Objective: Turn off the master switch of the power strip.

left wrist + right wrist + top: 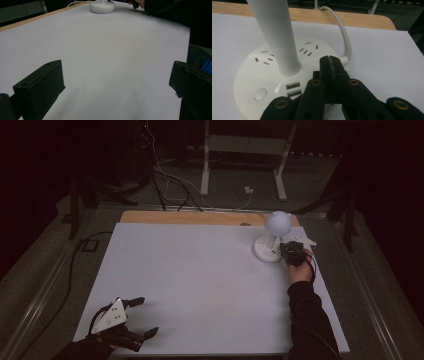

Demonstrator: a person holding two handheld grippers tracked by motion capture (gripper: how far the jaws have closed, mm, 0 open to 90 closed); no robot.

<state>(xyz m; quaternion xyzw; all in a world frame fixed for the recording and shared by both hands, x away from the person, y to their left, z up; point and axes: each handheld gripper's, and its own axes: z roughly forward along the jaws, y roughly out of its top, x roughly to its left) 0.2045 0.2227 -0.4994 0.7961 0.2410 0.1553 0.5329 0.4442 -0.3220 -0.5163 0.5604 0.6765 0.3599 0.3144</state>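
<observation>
The right gripper (292,251), jaws pressed together on nothing, hovers over the near rim of the white round-based plastic lamp (270,247), forearm stretched forward, its own view revealing sockets and USB ports (293,89), while the left gripper (134,317) rests wide apart.

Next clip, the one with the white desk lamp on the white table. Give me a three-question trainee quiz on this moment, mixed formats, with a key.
1. True or false: the right gripper has its jaws closed together, with nothing seen between them, over the lamp base.
2. Multiple choice: where is the left gripper? A) at the lamp's globe B) open over the near left part of the table C) off the table on the floor.
3. Fill in: the lamp base carries socket slots, USB ports and a round ____.

Key: 1 true; 2 B; 3 button.
</observation>
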